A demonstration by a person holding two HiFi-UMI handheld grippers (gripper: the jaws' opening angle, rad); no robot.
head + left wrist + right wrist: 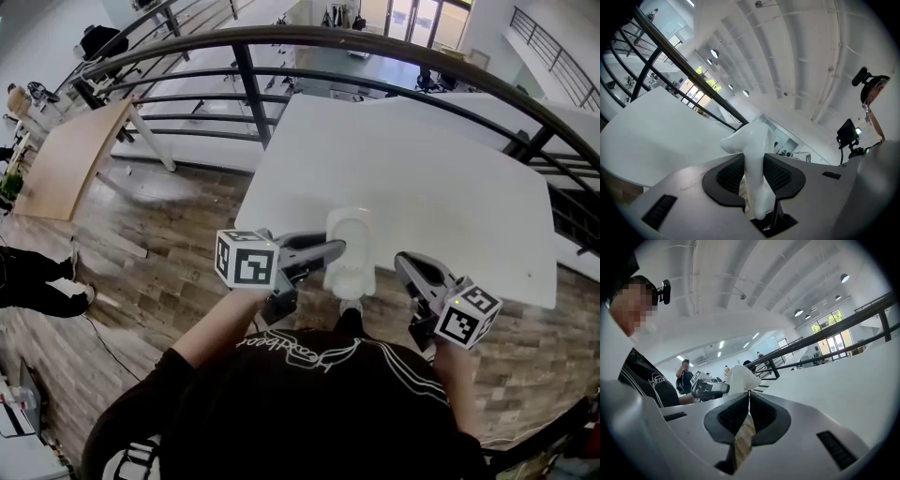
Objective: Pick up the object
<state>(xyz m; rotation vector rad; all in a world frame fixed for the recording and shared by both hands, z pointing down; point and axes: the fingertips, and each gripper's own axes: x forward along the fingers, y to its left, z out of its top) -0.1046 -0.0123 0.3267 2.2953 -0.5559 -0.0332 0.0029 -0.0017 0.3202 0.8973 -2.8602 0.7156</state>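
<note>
white object (pixel 349 246), just one, sits clamped in left gripper (pixel 330 250); right gripper (pixel 405 265) closed, empty.

We count 2 grippers: left gripper (pixel 326 249), right gripper (pixel 403 265). 1 white object (pixel 350 246), clamped in the left gripper's jaws. 1 white table (pixel 441 178) ahead of both. 1 wooden tabletop (pixel 67 161) far out past the left gripper. 1 black railing (pixel 375 42) beyond the table.
</note>
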